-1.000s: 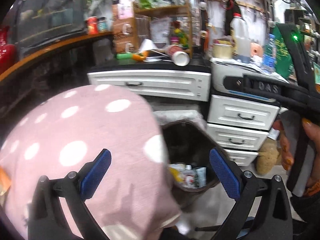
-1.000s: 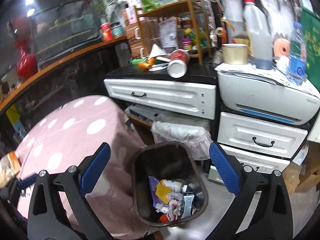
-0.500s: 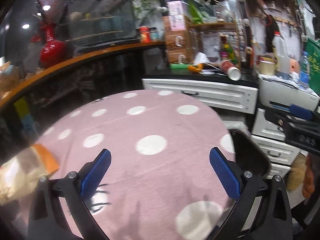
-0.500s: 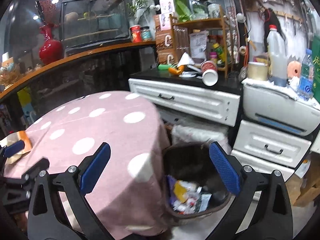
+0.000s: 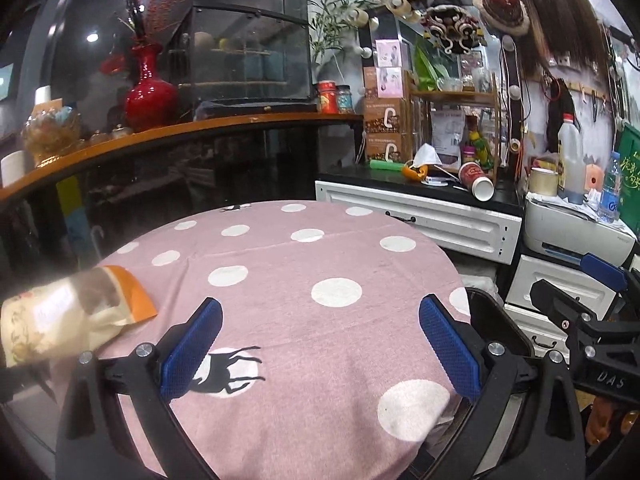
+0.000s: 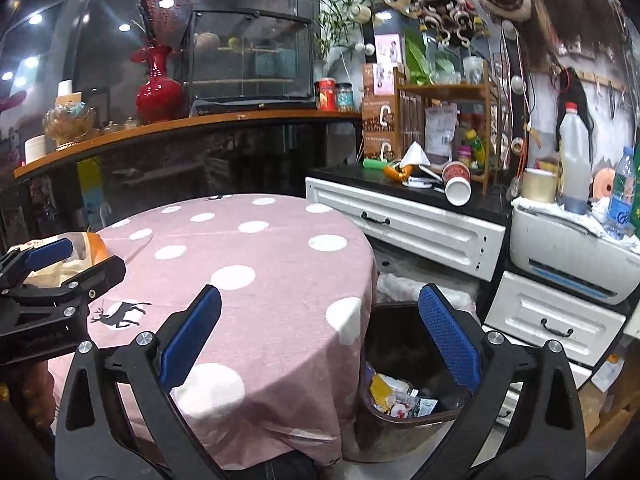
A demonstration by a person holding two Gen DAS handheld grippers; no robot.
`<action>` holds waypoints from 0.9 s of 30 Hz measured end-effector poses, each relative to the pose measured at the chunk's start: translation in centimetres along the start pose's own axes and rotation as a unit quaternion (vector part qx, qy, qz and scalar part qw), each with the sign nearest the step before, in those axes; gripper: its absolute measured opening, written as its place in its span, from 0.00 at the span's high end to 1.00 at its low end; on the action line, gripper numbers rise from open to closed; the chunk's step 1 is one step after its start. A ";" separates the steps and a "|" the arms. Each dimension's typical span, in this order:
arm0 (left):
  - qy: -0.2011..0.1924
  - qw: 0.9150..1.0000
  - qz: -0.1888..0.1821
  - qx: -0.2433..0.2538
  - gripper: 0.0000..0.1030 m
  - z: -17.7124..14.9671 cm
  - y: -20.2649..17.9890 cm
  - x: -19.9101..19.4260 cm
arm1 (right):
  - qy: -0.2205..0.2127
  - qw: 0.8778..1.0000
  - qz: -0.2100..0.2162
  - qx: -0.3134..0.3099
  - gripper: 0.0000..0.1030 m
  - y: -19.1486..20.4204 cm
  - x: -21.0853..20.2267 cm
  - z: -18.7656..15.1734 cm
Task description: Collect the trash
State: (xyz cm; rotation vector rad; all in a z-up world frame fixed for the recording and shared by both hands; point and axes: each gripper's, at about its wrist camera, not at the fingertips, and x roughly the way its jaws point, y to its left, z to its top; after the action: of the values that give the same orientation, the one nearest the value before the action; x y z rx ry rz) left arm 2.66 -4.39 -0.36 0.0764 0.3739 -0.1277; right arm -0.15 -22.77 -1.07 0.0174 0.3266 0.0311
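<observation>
Both tools spread, empty | snack bag [image 5: 68, 316] on table [image 5: 304, 280] | bin [image 6: 404, 392] beside table

You're standing in what looks like a small shop or café corner: a curved wooden counter [image 5: 208, 128] carries a glass display case [image 5: 248, 56] and a red vase [image 5: 150, 92]. Beside it, white drawers [image 6: 404, 224], a crowded wooden shelf [image 6: 444, 120] and a round table under a pink polka-dot cloth [image 5: 304, 280] fill the cramped space

My left gripper [image 5: 320, 354] and right gripper [image 6: 320, 342] share black angular frames, silver screws at the joints and blue textured pads [image 5: 192, 348]; one body reads "DAS".
</observation>
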 end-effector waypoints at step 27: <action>-0.005 1.000 0.000 -0.008 0.05 -1.0 0.3 -0.7 | -0.020 0.999 0.025 0.015 0.06 -0.4 -0.9 -0.5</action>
State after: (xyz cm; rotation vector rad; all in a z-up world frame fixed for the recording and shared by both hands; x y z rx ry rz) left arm 1.65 -3.94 -1.02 0.0590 0.3657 -0.1259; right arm -1.14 -23.15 -1.23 0.0553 0.2865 0.0745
